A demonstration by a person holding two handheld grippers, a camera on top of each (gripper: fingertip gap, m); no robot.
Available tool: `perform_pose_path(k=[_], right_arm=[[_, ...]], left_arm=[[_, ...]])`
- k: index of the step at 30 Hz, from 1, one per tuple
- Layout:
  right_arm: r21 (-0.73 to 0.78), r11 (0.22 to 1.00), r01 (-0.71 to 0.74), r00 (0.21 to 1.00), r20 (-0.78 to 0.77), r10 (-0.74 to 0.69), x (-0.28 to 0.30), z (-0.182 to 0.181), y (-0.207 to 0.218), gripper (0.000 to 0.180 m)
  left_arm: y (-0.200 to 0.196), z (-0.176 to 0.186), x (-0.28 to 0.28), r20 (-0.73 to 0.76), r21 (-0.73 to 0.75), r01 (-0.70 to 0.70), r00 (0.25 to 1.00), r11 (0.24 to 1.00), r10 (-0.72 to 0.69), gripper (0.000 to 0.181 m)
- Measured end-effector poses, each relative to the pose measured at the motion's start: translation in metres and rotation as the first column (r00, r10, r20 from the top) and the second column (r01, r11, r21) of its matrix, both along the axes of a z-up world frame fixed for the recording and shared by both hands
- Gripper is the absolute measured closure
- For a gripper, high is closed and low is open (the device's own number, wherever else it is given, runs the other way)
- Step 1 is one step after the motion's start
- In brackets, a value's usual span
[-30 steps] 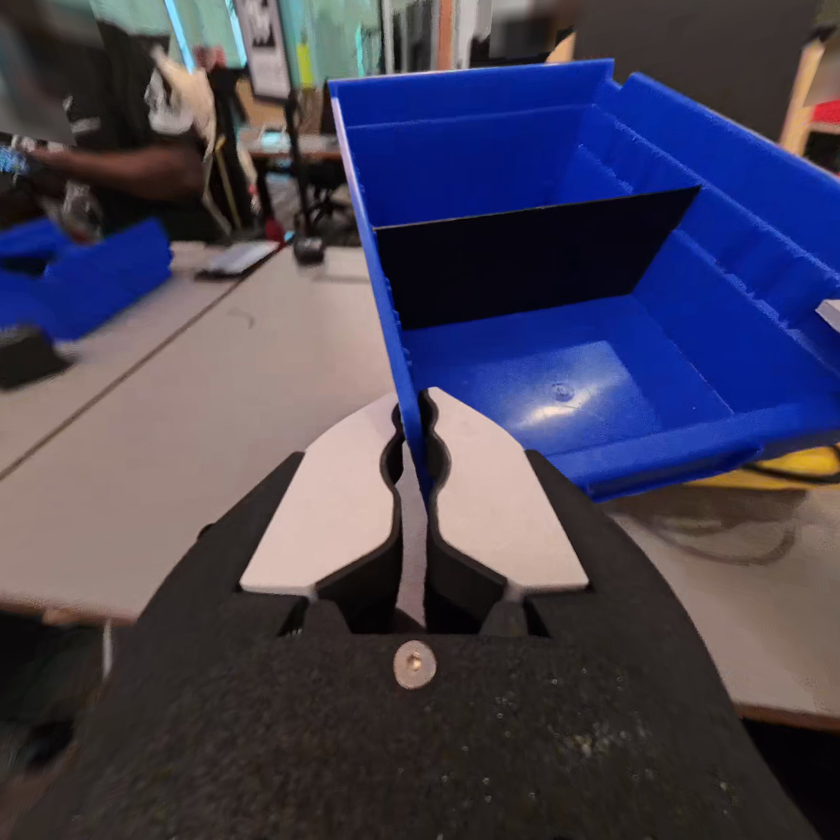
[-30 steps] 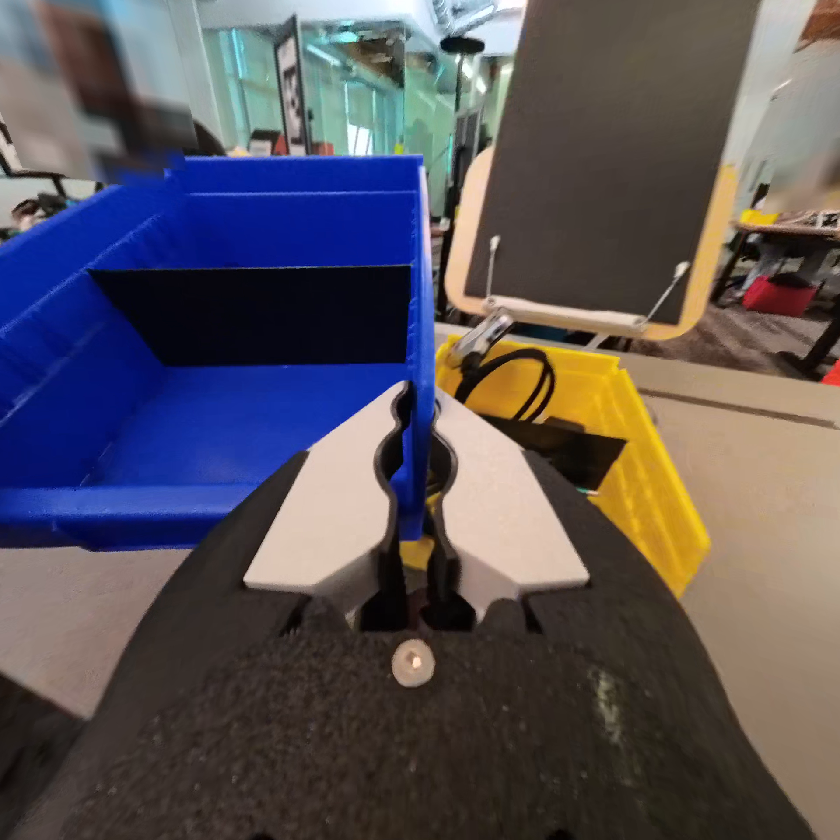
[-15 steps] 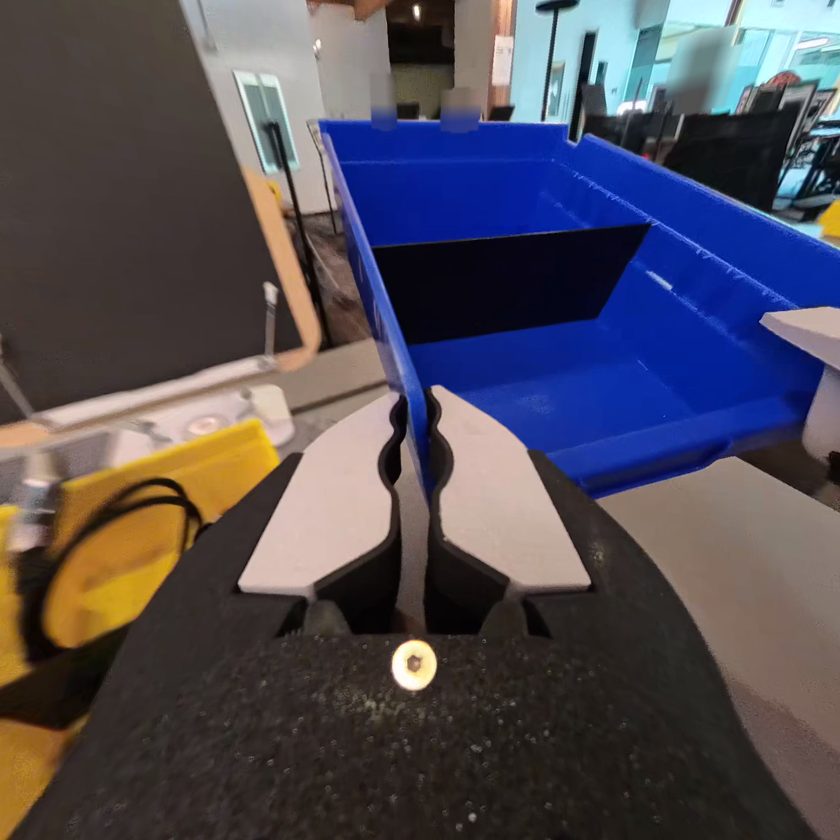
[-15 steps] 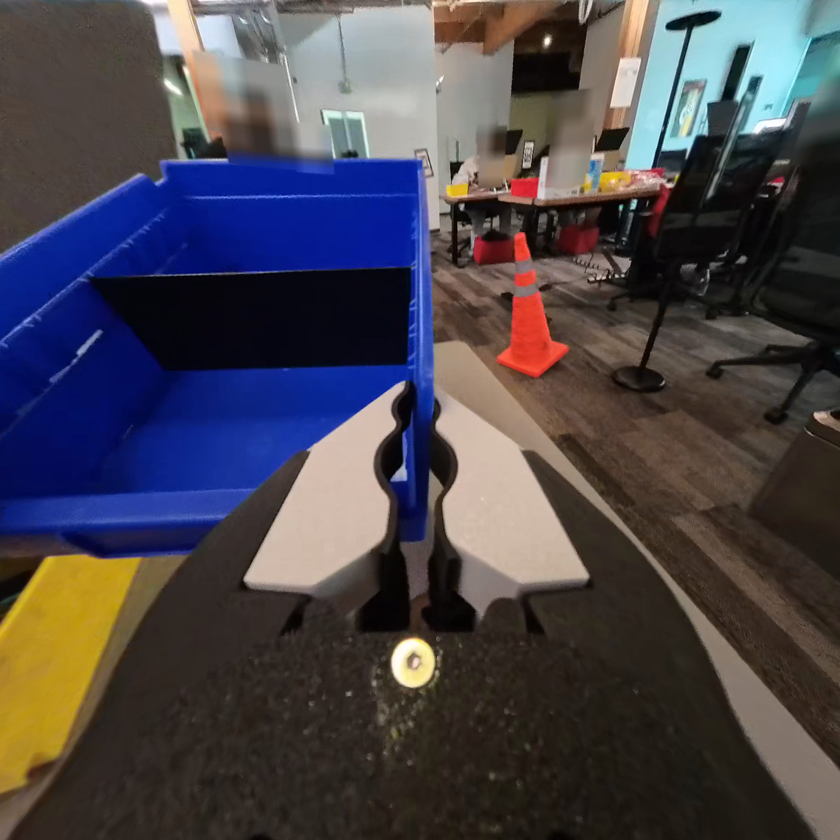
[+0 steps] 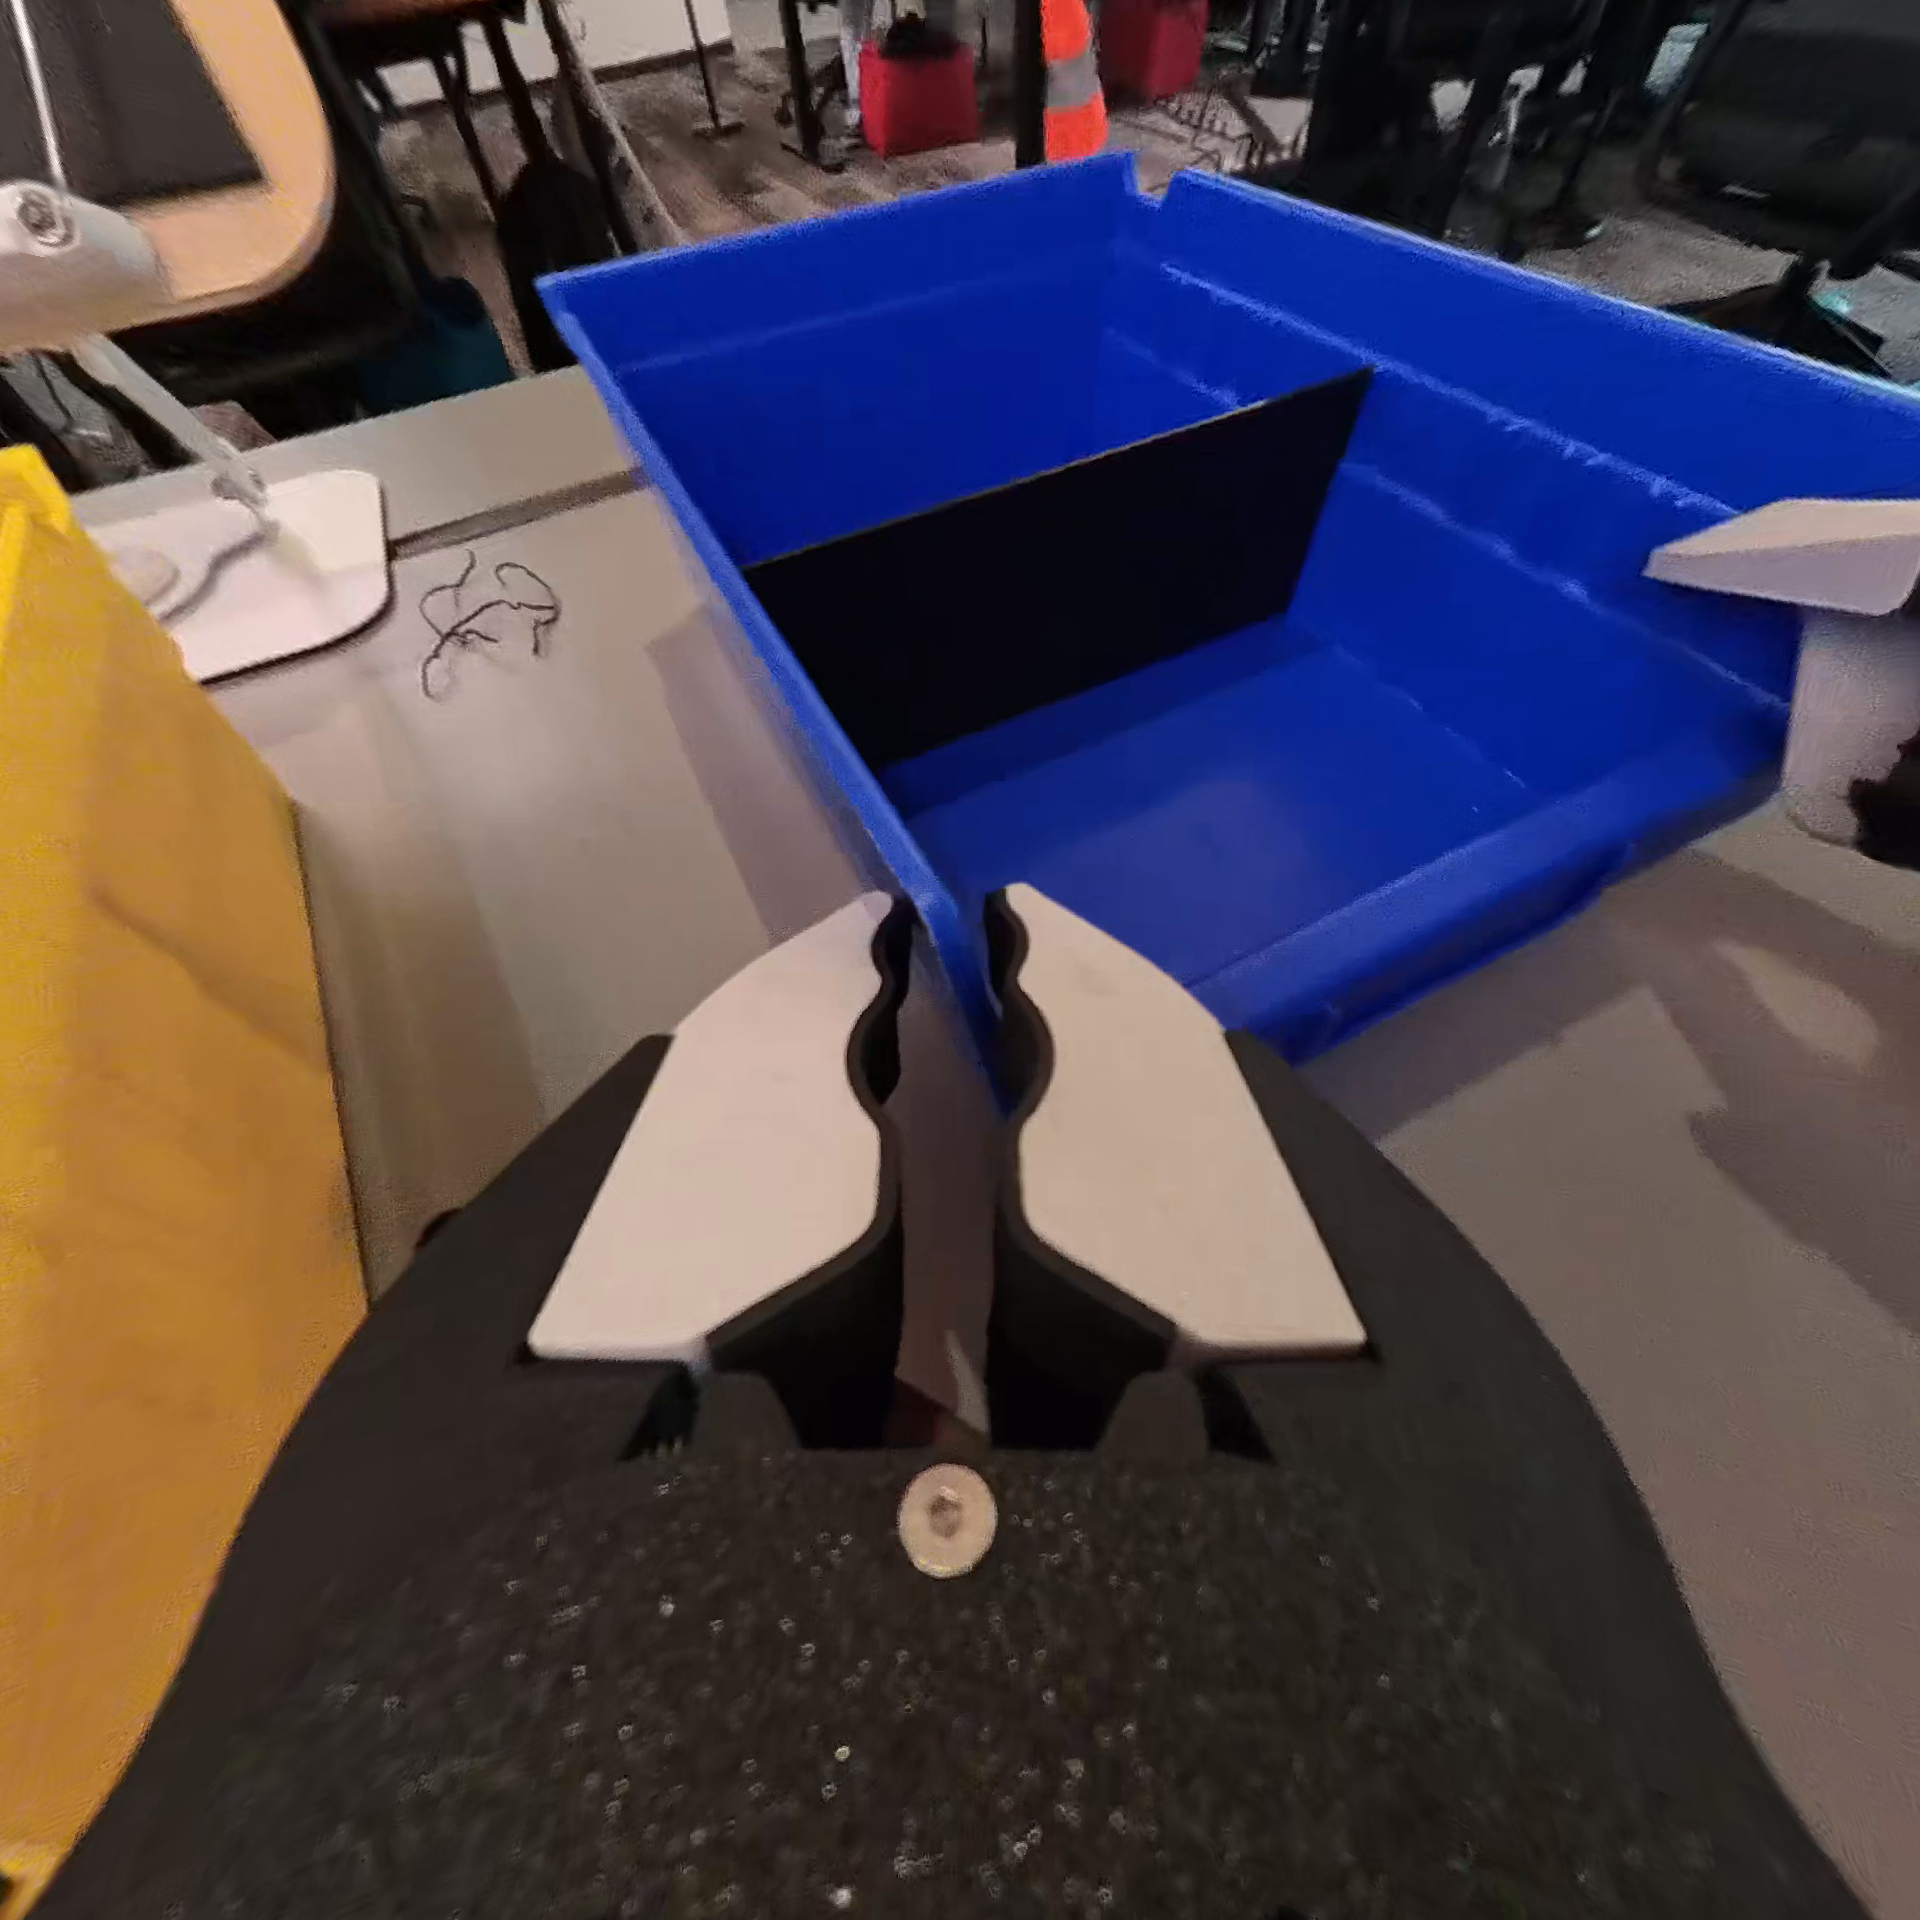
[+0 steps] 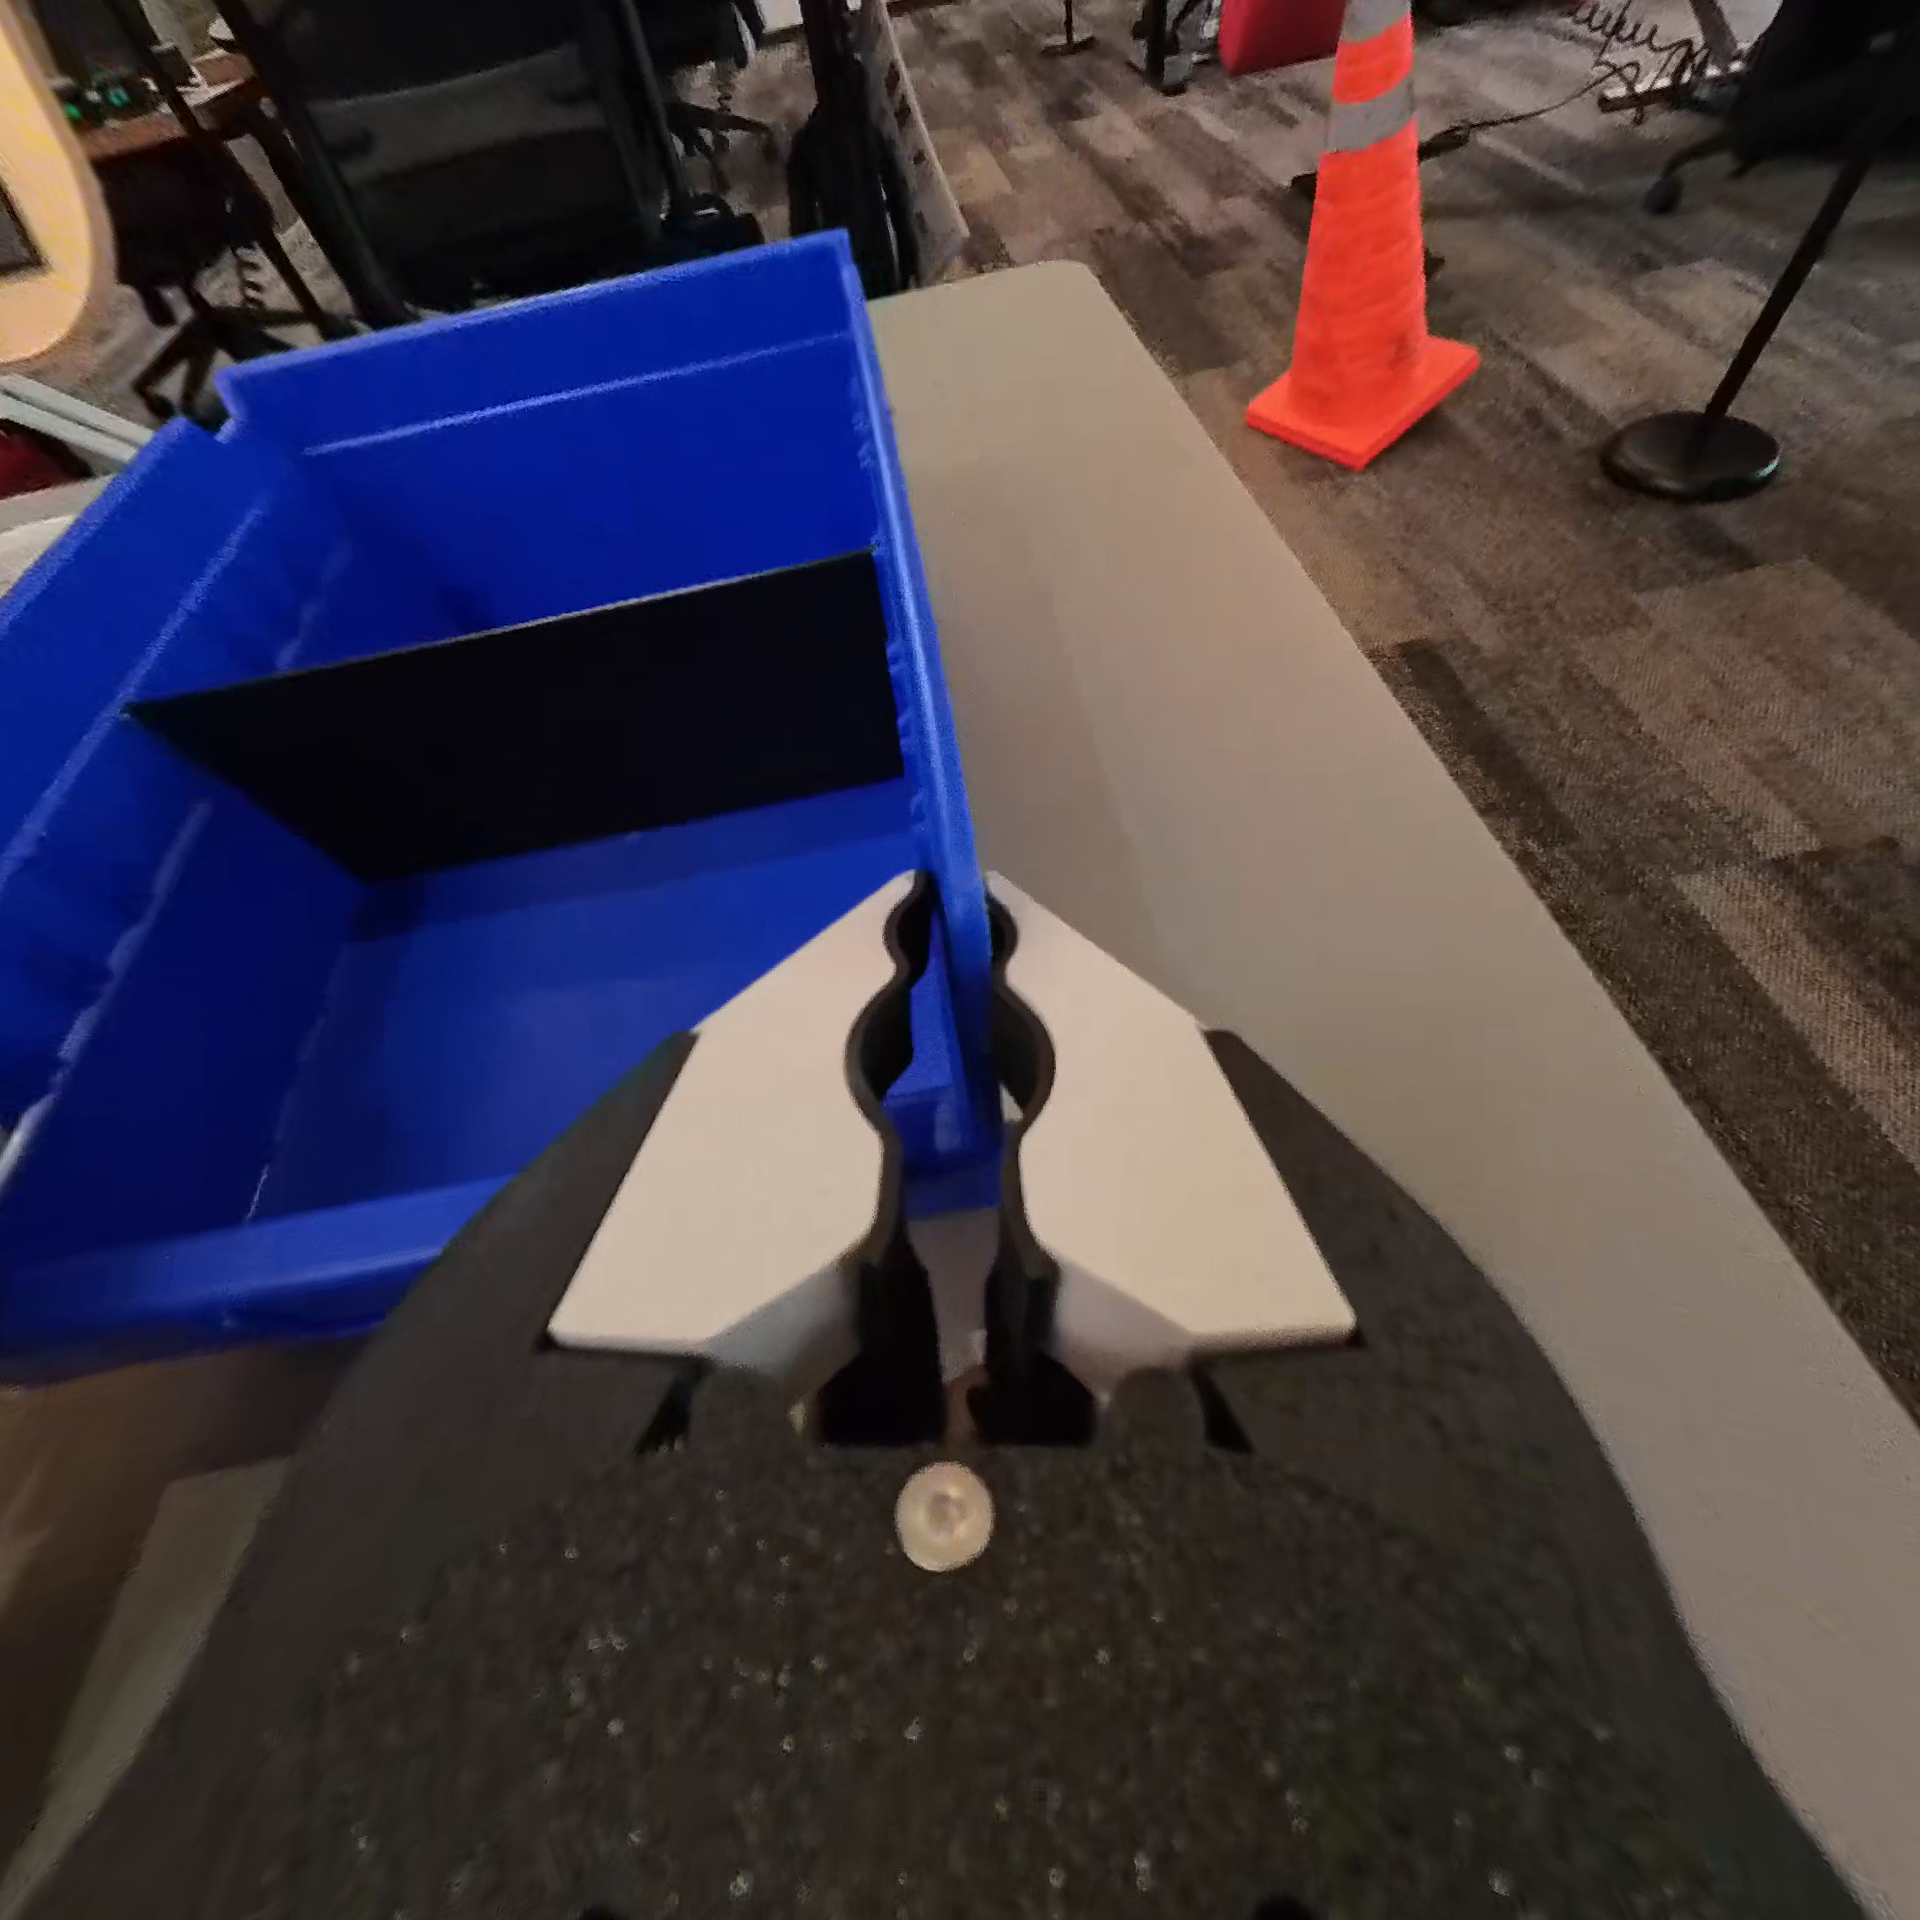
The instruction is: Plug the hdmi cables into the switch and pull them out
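Observation:
An empty blue bin [image 5: 883, 343] with a black divider [image 5: 1049, 582] is held between both grippers, low over the grey table [image 5: 1558, 1195]. I cannot tell if it rests on the table. My left gripper [image 5: 948, 914] is shut on the bin's left wall near its front corner. My right gripper [image 6: 956, 894] is shut on the right wall of the bin [image 6: 582, 457], and one of its fingers [image 5: 1787, 561] shows at the right in the left wrist view. No HDMI cable or switch is in view.
A yellow bin [image 5: 125, 935] stands close on the left. A white lamp base [image 5: 270, 582] and a loose black thread [image 5: 478, 623] lie behind it. The table's right edge [image 6: 1351, 727] drops to the floor, where an orange cone [image 6: 1361, 239] and a stand base [image 6: 1688, 457] are. The left gripper's tips are roughly 20 centimetres from the right gripper's.
Both grippers, still shut on the blue bin, have swung it round to the right, away from the yellow bin, and brought it down towards the table. The views now tilt downward.

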State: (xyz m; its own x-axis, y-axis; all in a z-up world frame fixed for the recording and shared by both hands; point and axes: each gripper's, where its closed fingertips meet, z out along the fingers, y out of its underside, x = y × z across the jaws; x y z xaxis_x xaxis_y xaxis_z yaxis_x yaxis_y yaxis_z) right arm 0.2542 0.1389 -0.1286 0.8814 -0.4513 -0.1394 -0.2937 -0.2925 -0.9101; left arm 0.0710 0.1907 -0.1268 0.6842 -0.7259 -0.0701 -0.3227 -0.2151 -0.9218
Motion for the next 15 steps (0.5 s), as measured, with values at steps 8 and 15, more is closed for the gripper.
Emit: perform_pose_path(k=[8, 15], right_arm=[[0.123, 0.978, 0.167, 0.974, 0.131, -0.182, 0.006, 0.044, -0.027, 0.157], [0.373, 0.921, -0.109, 0.985, 0.167, 0.049, -0.120, 0.116, -0.004, 0.155]], left_arm=[[-0.018, 0.067, -0.044, 0.267, -0.091, 0.185, 0.951, 0.979, -0.154, 0.159], [0.046, 0.138, -0.225, 0.373, 0.030, -0.044, 0.927, 0.999, 0.030, 0.152]])
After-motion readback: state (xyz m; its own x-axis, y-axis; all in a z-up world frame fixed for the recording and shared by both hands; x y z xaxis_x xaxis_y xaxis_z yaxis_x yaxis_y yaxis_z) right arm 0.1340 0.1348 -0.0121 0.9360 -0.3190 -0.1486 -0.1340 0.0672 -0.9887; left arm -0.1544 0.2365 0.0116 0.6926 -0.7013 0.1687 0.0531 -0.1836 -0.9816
